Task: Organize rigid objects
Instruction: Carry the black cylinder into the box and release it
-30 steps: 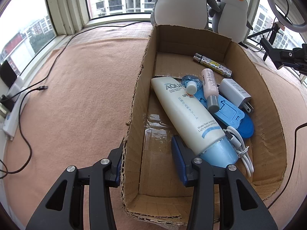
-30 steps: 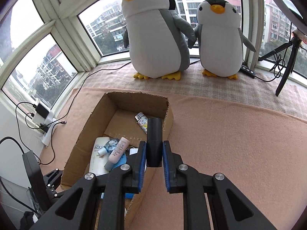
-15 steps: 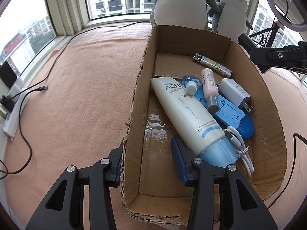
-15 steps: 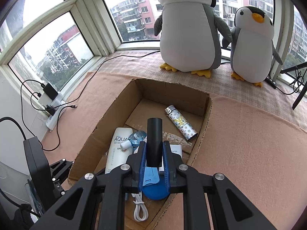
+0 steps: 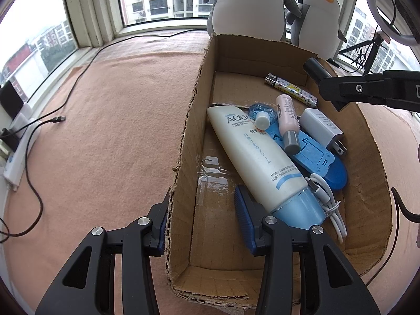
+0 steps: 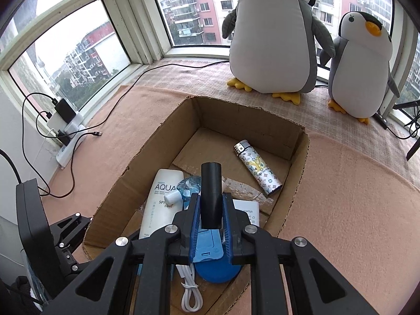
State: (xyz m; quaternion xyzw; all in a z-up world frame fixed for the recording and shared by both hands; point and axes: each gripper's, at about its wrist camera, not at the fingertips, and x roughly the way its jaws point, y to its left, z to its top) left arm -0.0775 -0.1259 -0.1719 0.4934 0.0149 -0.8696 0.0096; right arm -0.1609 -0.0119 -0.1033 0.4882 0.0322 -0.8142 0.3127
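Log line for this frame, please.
right gripper: shut on black cylinder, above cardboard box | left gripper: open, straddling box wall

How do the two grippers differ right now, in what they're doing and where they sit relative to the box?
The left gripper is open and holds nothing; the right gripper is shut on a black cylinder. The left straddles the cardboard box's side wall, one finger outside and one inside beside the white tube; the right hangs above the box's contents. Both have blue pads on black arms.
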